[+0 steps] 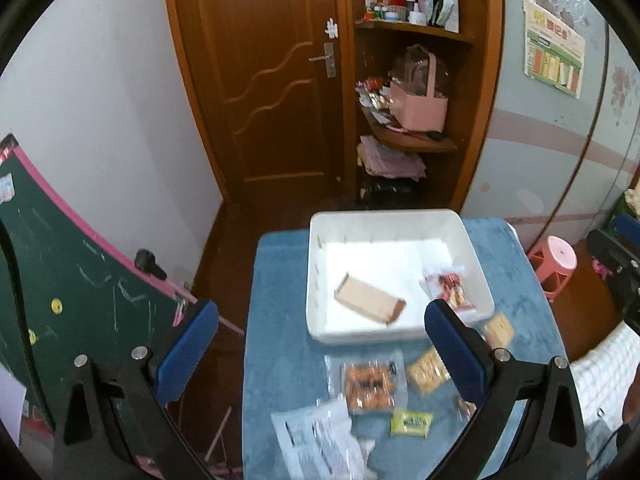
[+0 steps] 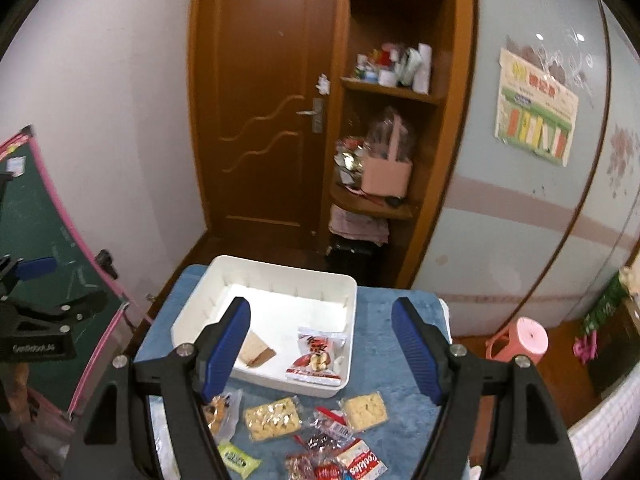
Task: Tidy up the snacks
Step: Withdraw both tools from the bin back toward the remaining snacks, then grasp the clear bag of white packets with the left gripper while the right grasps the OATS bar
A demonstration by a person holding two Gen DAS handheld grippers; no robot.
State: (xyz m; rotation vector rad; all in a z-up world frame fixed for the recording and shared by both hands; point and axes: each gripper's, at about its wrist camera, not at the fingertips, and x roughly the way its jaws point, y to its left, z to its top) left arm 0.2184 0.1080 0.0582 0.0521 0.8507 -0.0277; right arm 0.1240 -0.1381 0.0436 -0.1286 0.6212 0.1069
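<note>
Both grippers hang released above the blue surface (image 2: 384, 332): our left gripper (image 1: 320, 344) and right gripper (image 2: 320, 344) hold nothing, fingers spread wide. We see a white bin (image 1: 472, 252) at the far end of the surface, holding a brown packet (image 1: 368, 302) and a red-and-white snack bag (image 2: 318, 356), apart from each other. Just in front of the bin lie loose snacks: two cracker packs (image 2: 272, 418), an orange packet (image 1: 370, 388), a yellow-green candy (image 1: 412, 423).
</note>
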